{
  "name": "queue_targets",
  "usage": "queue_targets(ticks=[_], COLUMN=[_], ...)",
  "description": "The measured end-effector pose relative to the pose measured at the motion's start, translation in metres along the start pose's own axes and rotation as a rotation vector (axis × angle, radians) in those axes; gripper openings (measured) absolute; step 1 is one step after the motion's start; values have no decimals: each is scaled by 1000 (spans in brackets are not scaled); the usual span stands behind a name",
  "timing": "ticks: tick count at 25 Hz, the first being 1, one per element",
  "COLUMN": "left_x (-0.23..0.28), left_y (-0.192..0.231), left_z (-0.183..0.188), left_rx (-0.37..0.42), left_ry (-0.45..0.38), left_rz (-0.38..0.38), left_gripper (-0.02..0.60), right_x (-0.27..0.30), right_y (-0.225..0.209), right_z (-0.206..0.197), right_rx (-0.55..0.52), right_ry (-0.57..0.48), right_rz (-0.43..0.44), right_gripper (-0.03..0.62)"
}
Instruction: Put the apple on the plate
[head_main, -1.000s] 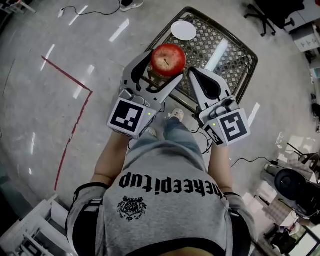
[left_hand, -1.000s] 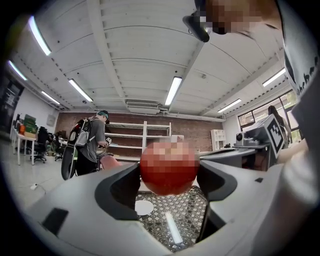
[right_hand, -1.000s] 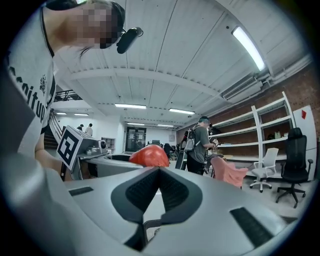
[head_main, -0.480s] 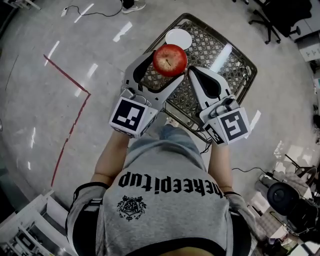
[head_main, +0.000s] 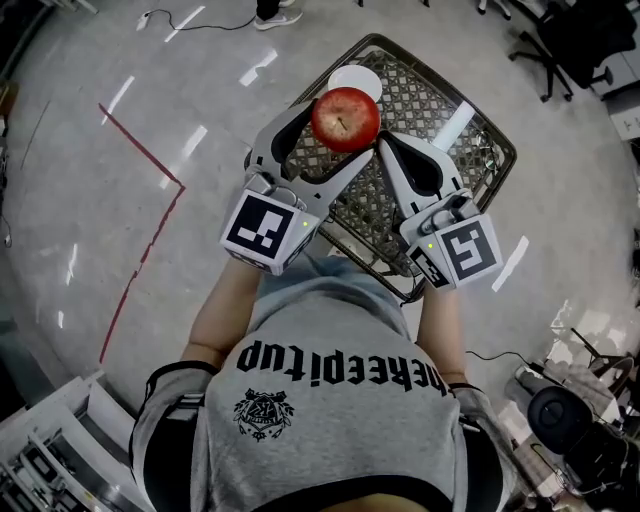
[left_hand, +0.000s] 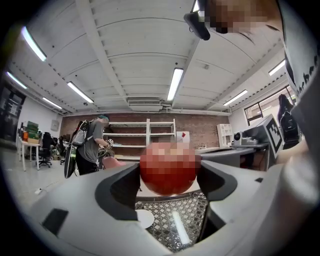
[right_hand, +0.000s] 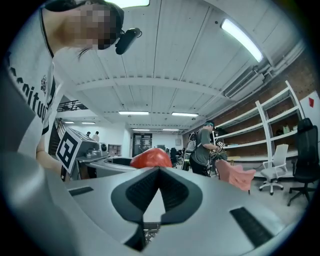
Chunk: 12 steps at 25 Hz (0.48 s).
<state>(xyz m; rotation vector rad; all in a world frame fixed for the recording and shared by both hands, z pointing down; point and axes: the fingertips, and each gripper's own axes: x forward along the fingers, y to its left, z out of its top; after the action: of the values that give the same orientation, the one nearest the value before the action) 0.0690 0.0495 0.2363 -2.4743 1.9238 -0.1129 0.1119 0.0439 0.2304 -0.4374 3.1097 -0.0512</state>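
A red apple is held up in the air, with my left gripper shut on it; in the left gripper view the apple fills the gap between both jaws. A small white plate lies on the far corner of a wire-mesh table, just beyond the apple and partly hidden by it. Seen from the left gripper, the plate sits below the apple on the mesh. My right gripper is beside the apple, jaws shut on nothing; the apple shows over them.
A red tape line runs across the shiny floor at the left. Office chairs stand at the far right, with cables and gear at the lower right. A person with a backpack stands by shelves in the background.
The mesh table and plate have come nearer under the grippers. The apple, still held in the left gripper, now overlaps the plate's near edge in the head view.
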Motion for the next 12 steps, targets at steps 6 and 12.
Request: queue_targets(ticks=[6,12], left_x=[9,23], left_y=[-7,17], left_z=[6,-3], left_rx=[18,6], left_ry=[2,16], left_rz=[-7,-18], left_gripper=[394,394], right_x=[-6,14], right_y=[-10,-25], right_z=[7,3], right_rx=[7,12], right_ry=[-13,-7], right_rz=[-5,-38], right_gripper=[0,0])
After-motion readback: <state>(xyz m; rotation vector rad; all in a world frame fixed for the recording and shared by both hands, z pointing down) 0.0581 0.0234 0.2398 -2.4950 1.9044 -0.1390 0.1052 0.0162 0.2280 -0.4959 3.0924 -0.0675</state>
